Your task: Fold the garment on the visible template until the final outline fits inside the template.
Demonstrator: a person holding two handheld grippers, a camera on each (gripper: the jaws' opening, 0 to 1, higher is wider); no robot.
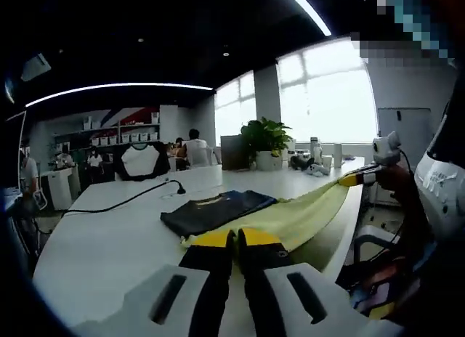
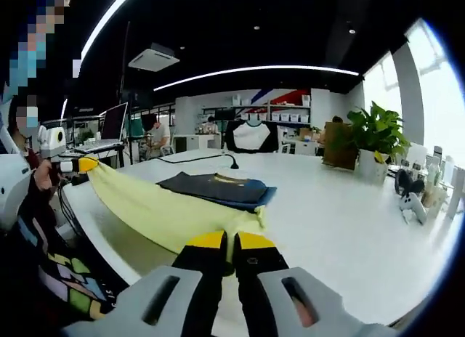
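A pale yellow garment (image 1: 305, 217) hangs stretched along the near edge of the white table (image 1: 109, 242), held at both ends. In the left gripper view my left gripper (image 1: 237, 239) is shut on one end, and my right gripper (image 1: 357, 179) holds the far end at the right. In the right gripper view my right gripper (image 2: 231, 242) is shut on the yellow garment (image 2: 156, 206), and my left gripper (image 2: 81, 165) pinches the other end at the left. A folded dark blue garment (image 1: 218, 210) (image 2: 218, 187) lies flat on the table just behind the yellow one.
A black cable with a small stand (image 1: 178, 188) runs across the table's far part. A potted plant (image 1: 265, 141), bottles and cups (image 1: 320, 159) stand at the far end. A game controller (image 2: 410, 202) lies at the right. People sit at desks in the background.
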